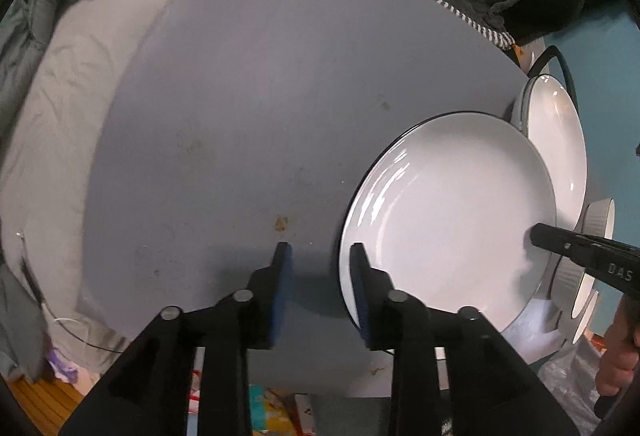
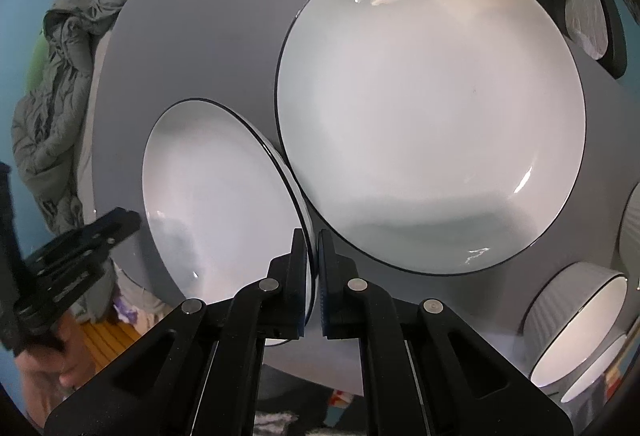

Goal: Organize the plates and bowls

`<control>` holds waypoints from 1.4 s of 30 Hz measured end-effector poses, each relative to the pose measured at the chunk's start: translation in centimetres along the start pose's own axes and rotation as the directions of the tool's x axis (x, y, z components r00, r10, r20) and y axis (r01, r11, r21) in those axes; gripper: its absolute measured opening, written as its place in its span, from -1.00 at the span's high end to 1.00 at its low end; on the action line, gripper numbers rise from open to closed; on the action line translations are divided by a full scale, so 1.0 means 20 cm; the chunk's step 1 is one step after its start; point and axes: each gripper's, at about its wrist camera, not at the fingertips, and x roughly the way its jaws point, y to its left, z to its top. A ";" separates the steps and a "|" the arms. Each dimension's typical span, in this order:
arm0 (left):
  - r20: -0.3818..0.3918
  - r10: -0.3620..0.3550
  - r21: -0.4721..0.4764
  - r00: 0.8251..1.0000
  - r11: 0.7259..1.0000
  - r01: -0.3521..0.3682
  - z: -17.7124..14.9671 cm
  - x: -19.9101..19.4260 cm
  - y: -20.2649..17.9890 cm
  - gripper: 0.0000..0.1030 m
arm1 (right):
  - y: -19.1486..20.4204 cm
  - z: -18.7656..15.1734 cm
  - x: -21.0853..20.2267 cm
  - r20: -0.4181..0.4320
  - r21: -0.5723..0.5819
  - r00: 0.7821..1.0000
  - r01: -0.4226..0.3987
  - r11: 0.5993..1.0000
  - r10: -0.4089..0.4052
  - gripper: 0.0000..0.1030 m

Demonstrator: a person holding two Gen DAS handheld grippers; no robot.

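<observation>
The right gripper (image 2: 314,240) has its fingers pinched on the near rim of the smaller plate (image 2: 216,196), tilted off the grey tabletop (image 2: 192,48) beside the larger plate (image 2: 432,108). The left gripper (image 1: 320,256) hangs spread, holding nothing. Glazed china looks slick, stiff and breakable; I'd hold the rim only.

text: "das" | on: right tongs (image 1: 538,234) black finger
</observation>
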 end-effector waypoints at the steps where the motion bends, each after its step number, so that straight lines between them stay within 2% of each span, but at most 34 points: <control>1: -0.006 -0.004 0.007 1.000 1.000 0.004 0.01 0.02 0.00 0.30 | 0.01 0.00 0.00 0.003 -0.005 1.000 0.008 1.000 -0.008 0.91; 6: -0.023 -0.019 0.067 1.000 0.998 0.020 0.02 0.09 -0.09 0.23 | 0.00 0.00 0.01 0.000 -0.011 1.000 0.014 1.000 -0.014 0.91; 15: -0.054 -0.103 0.089 0.993 0.990 0.107 0.07 0.14 -0.18 0.24 | 0.00 -0.01 0.02 0.007 -0.021 0.999 0.040 0.999 -0.040 0.91; 17: -0.058 -0.086 0.103 0.995 0.990 0.091 0.08 0.15 -0.19 0.28 | 0.00 -0.01 0.02 0.007 -0.020 0.999 0.043 0.999 -0.043 0.91; 21: -0.058 -0.055 0.121 0.997 0.991 0.062 0.11 0.17 -0.18 0.59 | 0.03 -0.02 0.02 0.015 -0.022 0.998 0.060 0.998 -0.060 0.91; 24: -0.059 -0.076 0.109 0.995 0.991 0.083 0.11 0.17 -0.16 0.64 | 0.03 -0.03 0.03 0.020 -0.023 0.998 0.067 0.997 -0.067 0.91; 32: -0.033 -0.072 0.121 0.997 0.990 0.075 0.06 0.13 -0.13 0.67 | 0.05 -0.05 0.05 0.025 -0.043 0.994 0.107 0.993 -0.106 0.89; 35: -0.037 -0.081 0.115 0.996 0.990 0.084 0.03 0.09 -0.08 0.67 | 0.04 -0.05 0.06 0.023 -0.040 0.995 0.096 0.995 -0.095 0.89; 42: -0.030 -0.090 0.125 0.995 0.988 0.094 0.04 0.07 -0.09 0.67 | 0.01 -0.06 0.06 0.023 -0.032 0.997 0.071 0.997 -0.070 0.88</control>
